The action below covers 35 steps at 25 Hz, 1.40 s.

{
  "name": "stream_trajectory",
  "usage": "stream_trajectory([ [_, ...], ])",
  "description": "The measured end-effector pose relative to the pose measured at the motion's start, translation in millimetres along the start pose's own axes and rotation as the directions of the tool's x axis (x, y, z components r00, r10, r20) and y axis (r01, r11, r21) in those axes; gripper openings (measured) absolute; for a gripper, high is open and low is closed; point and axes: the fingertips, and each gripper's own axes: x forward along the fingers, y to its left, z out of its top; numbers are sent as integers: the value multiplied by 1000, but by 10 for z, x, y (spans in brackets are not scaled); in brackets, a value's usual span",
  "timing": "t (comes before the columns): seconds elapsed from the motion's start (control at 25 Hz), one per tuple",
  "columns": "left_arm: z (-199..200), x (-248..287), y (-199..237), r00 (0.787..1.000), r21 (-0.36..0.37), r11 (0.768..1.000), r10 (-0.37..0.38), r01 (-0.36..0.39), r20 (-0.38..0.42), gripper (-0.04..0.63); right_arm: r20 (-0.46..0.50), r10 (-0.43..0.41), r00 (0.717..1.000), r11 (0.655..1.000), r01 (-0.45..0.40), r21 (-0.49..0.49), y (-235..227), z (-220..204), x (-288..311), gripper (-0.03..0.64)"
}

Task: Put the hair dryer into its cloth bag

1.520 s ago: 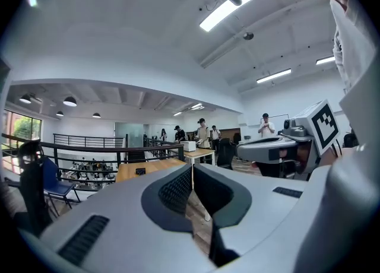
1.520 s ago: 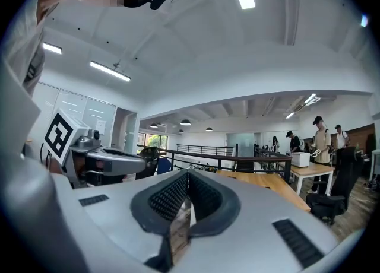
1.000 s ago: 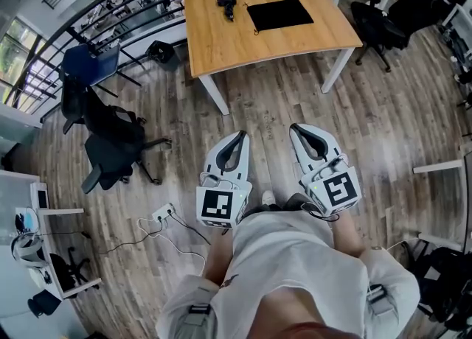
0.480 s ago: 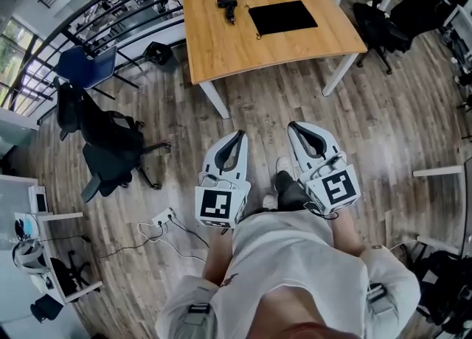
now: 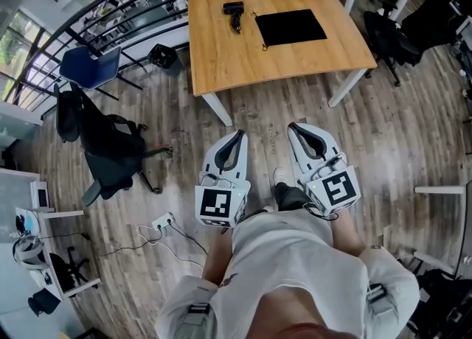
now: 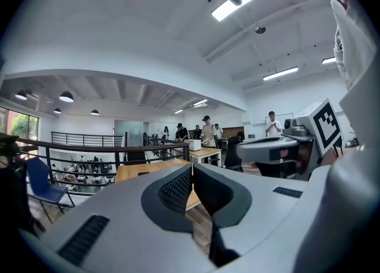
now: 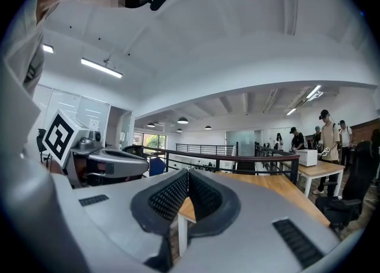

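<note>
White left gripper (image 5: 237, 137) and right gripper (image 5: 296, 130) side by side at waist, level, jaws together, empty.

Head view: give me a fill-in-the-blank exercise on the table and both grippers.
1. The hair dryer lies on the wooden table, to the ___ of the cloth bag in the picture.
2. The cloth bag is ___ in colour.
3. The left gripper and the right gripper both have their fingers ___, with nothing between them.
4. Both grippers hang over the wooden ___, short of the table.
Missing words: left; black; shut; floor.
</note>
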Motion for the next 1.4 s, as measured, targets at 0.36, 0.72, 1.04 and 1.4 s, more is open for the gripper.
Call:
stream_trajectory([
  [0.36, 126, 579, 205, 999, 1, 999, 48, -48, -20, 23, 7, 39, 999, 999, -39, 22, -531, 23, 423, 20],
  [0.72, 211, 1083, 312, 994, -2, 995, 96, -96, -43, 23, 1, 80, 997, 996, -80, 35, -1000, 6, 718, 21],
  [1.04, 175, 1319, 488, 987, -4, 990, 143, -144, -67, 23, -9, 120, 993, 992, -119, 43, -1203, -42, 954, 21],
  [1.4, 129, 1595, 741, 986, -20, 989, 145, -147, -79, 23, -32, 131, 991, 990, -130, 50, -1355, -107, 1287, 21],
])
